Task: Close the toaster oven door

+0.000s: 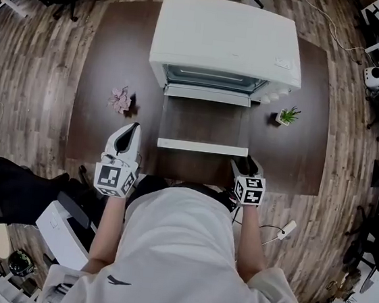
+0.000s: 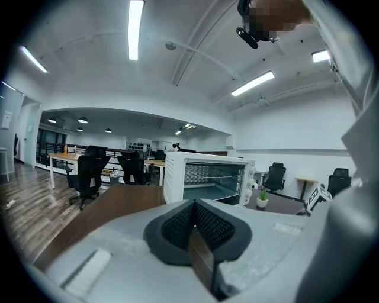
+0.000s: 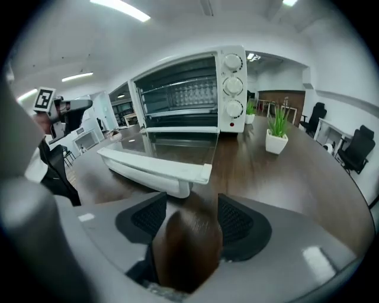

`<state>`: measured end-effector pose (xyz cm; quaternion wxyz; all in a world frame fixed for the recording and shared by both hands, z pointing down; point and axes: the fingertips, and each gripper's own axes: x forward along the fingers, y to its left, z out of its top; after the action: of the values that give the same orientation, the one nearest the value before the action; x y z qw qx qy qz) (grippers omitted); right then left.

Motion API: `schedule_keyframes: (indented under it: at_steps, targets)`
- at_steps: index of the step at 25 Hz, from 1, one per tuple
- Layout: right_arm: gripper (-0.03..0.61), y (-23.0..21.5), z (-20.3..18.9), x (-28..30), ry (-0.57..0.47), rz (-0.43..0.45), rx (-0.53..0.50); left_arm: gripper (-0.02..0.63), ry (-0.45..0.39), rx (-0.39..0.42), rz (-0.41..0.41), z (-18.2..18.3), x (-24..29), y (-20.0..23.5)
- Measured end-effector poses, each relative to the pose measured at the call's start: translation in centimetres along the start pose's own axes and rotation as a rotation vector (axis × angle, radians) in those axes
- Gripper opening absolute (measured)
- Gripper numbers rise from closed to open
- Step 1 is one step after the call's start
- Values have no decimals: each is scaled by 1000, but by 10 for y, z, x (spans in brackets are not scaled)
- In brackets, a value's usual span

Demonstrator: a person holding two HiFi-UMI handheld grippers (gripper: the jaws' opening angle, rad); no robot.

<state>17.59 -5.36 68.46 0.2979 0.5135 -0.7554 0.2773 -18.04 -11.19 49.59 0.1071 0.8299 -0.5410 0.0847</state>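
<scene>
1. On the table [image 1: 112,50], the oven [image 1: 228,40] stands at the far side. Its door [image 1: 205,119] lies flat toward the person, with the handle [image 1: 202,147] toward the near edge.
2. The door is fully open, so closing is judged not yet begun.
3. Right gripper [image 3: 192,204]: it sits just beside the handle's right end, low over the table. The jaws are spread wide with nothing between them, and no contact with the handle shows.
4. Left gripper [image 2: 194,204]: it is left of the door and apart from it. The jaws are together, pads meeting at the tips, and hold nothing.
5. Step in hand, as judged: the right gripper's approach to the handle.
6. The next move calls for the jaws to take the handle's right end or slip beneath it. The door must then swing up about its hinge until it meets the frame.
7. Risk, as judged: lifting from one end may twist the door or push the oven back.
</scene>
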Motion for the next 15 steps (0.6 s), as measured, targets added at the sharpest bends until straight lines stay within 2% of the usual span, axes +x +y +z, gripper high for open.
schedule_keyframes:
  at_steps: [2, 3, 11, 15]
  targets:
    - [258, -1, -4, 12, 9, -5, 14, 3, 0, 0, 2, 0, 0, 0]
    - [214, -1, -2, 16, 5, -10, 5, 3, -2, -1, 4, 1, -1, -1]
    - [123, 12, 11, 11, 1, 32, -170, 3, -14, -4, 15, 3, -4, -2]
    - [103, 14, 38, -11, -124, 49, -124, 3, -18, -2, 19, 4, -6, -2]
